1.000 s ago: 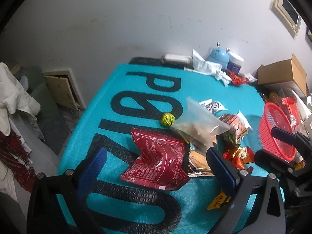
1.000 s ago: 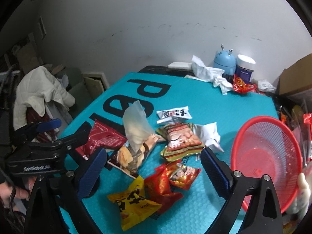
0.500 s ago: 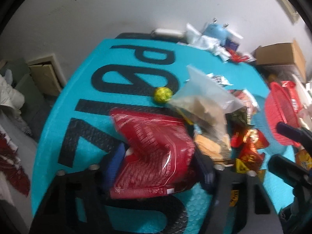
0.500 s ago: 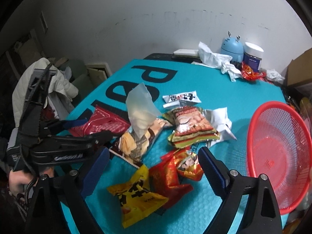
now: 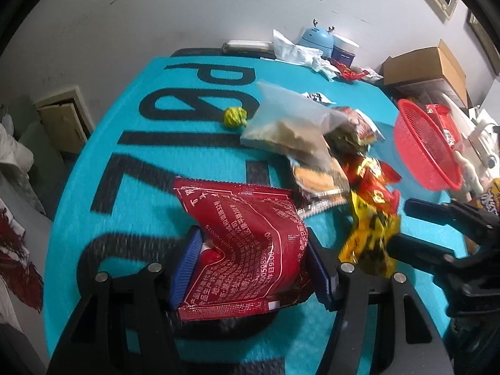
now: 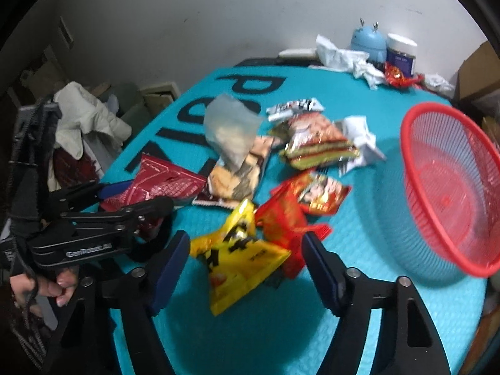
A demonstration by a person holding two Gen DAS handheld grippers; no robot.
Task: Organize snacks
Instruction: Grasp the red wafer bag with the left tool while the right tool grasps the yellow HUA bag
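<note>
Red packet (image 5: 247, 243) clenched in left fingers (image 5: 187, 259); right view alone shows closing fingers (image 6: 175, 265) straddling yellow packet (image 6: 240, 259).

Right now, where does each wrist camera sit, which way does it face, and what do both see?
Left wrist: on the left gripper, angled down at the teal table; its fingers clamp the dark red packet; the right gripper's black jaws show at right.
Right wrist: on the right gripper, angled down; jaws have been closing, straddling the yellow packet, not visibly pressing it; the left gripper and a hand show at left.
Shared: red basket, clear bag, blue gadget.
</note>
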